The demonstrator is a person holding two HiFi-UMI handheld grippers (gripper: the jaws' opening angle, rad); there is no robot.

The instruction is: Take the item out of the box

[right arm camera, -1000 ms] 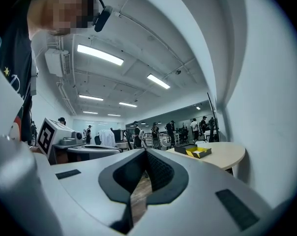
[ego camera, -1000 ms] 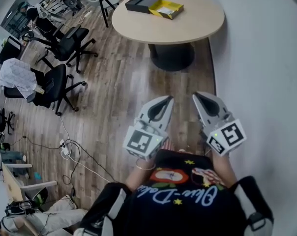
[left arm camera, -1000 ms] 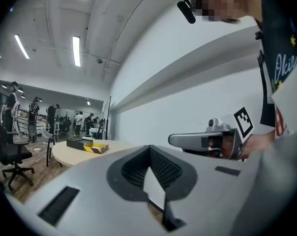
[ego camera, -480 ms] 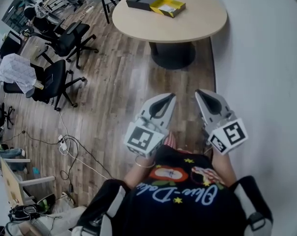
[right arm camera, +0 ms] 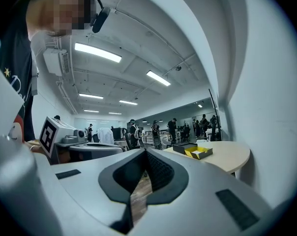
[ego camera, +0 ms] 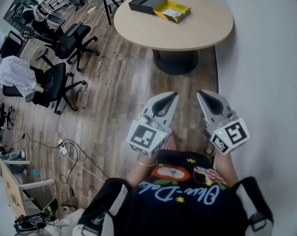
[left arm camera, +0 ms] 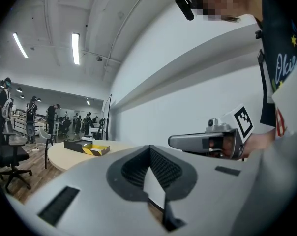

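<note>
Yellow box (ego camera: 174, 11) sits open near the far edge of the round table (ego camera: 197, 31), touching a black box (ego camera: 147, 3). The left claw (ego camera: 173, 96) and the right claw (ego camera: 202, 94) are closed tight, empty, well apart from it.

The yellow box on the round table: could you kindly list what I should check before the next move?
1. Yellow open cardboard box visible on the round beige table: ok.
2. Box open, black flat tray beside it: ok.
3. Item inside the box identifiable: cannot tell, too small.
4. Left gripper and right gripper empty: ok, jaws together on both.
5. Box within reach: not ok; both grippers are near the person's chest, far from the table.
6. Wooden floor towards the table free: ok; black office chairs stand off to the left.
</note>
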